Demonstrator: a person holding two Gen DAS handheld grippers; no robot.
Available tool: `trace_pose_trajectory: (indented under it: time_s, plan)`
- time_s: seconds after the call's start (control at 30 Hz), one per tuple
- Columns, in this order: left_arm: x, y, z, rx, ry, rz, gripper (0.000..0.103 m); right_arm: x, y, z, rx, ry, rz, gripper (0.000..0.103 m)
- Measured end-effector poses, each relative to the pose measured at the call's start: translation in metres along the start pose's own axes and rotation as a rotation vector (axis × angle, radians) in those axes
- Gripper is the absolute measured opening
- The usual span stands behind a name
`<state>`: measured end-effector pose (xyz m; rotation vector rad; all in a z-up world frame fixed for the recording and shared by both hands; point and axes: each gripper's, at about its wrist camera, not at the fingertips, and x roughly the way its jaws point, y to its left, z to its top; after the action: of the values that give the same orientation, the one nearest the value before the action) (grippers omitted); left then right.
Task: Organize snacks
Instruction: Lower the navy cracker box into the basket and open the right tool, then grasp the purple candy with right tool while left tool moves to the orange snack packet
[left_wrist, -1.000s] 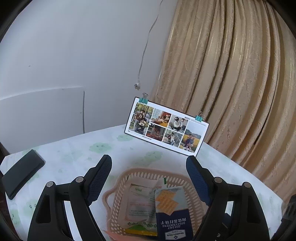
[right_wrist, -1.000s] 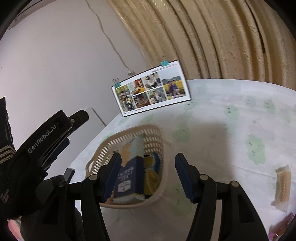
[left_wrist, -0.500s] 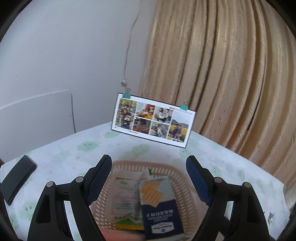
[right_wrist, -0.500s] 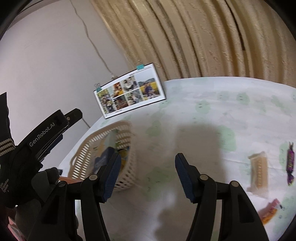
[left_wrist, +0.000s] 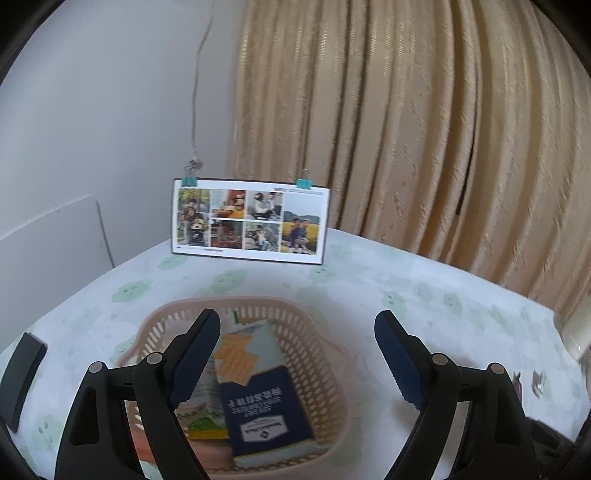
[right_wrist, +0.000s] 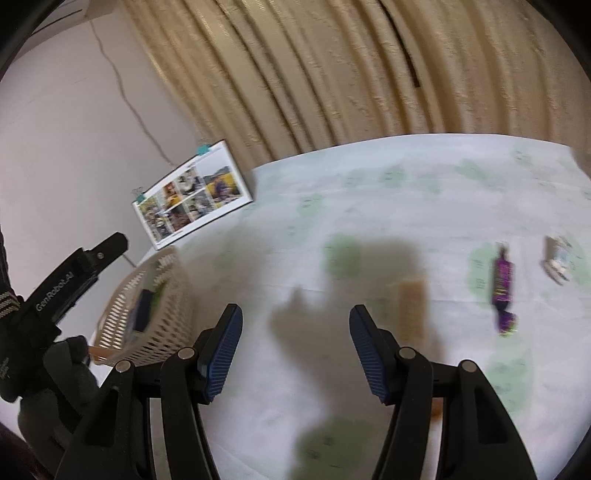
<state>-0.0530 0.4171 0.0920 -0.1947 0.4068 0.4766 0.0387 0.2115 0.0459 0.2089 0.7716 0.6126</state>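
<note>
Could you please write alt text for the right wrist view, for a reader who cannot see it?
The right gripper hangs open and empty over a pale green-patterned tablecloth. Ahead to its right lie a tan snack bar, a purple candy and a pale wrapper; a lattice basket sits left.

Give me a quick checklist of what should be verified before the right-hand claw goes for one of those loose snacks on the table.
1. right gripper open and empty: ok.
2. left gripper open, holding nothing, over the basket: ok.
3. Basket has room beside the blue box: ok.
4. Loose snacks in sight: tan wafer pack, purple candy, pale wrapper: ok.
5. Right gripper lined up with a snack: not ok, the wafer pack lies right of its fingers.
6. Picture sharp enough to aim: not ok, blurred.
</note>
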Motion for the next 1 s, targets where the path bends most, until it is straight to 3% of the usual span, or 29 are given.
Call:
trace_pose_trajectory:
  time_s: [0.53, 1.0]
  plan:
    - [-0.002, -0.053, -0.022, 0.166, 0.024, -0.079, 0.086, -0.026, -0.094, 0.0, 0.101, -0.006, -0.214, 0.055]
    - [-0.001, -0.082, -0.038, 0.253, 0.071, -0.161, 0.086, 0.016, -0.108, 0.021, 0.012, 0.105, -0.322, 0.041]
